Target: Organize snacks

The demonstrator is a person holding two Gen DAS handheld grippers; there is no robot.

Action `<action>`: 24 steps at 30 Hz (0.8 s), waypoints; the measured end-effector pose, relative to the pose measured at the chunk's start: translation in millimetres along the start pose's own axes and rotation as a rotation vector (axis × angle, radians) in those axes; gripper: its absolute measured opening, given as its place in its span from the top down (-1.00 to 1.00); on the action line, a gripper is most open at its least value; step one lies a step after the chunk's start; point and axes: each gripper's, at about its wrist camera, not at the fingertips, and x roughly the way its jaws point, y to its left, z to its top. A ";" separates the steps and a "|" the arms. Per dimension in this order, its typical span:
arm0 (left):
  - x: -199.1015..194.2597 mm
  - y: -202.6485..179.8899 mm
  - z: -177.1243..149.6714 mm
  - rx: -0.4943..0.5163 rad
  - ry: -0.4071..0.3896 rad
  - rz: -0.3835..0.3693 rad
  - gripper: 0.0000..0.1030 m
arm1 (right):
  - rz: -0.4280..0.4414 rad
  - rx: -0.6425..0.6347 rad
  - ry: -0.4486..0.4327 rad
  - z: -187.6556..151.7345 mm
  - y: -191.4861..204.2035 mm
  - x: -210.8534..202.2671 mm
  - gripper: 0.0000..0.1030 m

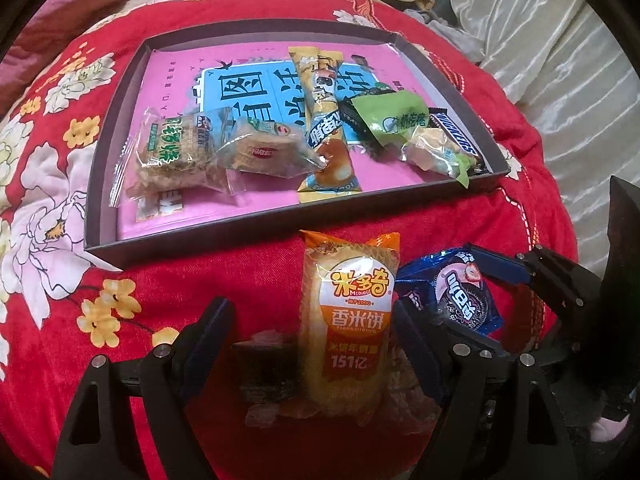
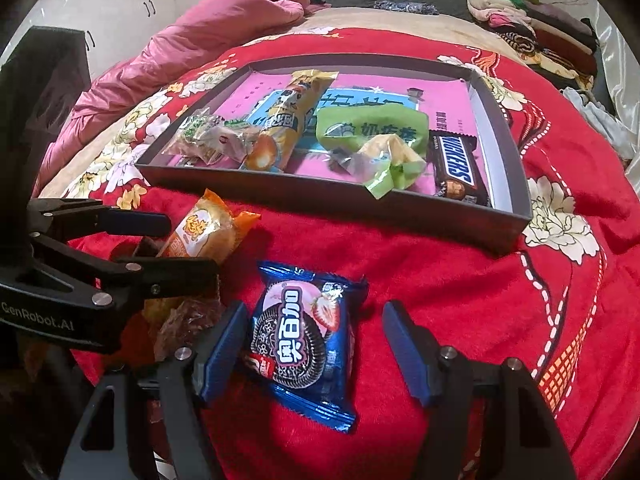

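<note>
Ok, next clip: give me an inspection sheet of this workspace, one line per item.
Surface: red floral bedspread, soft and uneven.
Job's things: shallow box tray holding a Snickers bar, a green pouch, a long yellow pack and clear-wrapped cakes. Outside the tray: orange rice cracker pack and blue Oreo pack.
Clutter: a crumpled clear wrapper beside the rice cracker pack.
Grippers: left gripper open, straddling the rice cracker pack; right gripper open around the Oreo pack, one finger near its edge.
Cables: nothing seen.
Surroundings: pink quilt, folded clothes, white fabric.
</note>
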 end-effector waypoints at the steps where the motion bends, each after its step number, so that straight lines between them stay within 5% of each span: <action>1: 0.2 0.6 -0.1 -0.002 0.000 0.000 -0.60 | -0.004 -0.005 0.002 0.1 0.7 0.9 -0.36; 7: 6.5 1.9 2.1 -0.008 0.013 0.012 -0.59 | -0.058 -0.067 0.017 0.8 9.3 8.9 -0.30; 11: 9.7 -1.5 1.8 0.017 0.020 0.037 -0.57 | -0.087 -0.105 0.015 1.3 12.3 8.1 -0.09; 24: 6.8 7.0 5.4 -0.015 -0.004 0.001 -0.06 | -0.020 0.016 -0.049 4.6 -14.4 -11.5 0.02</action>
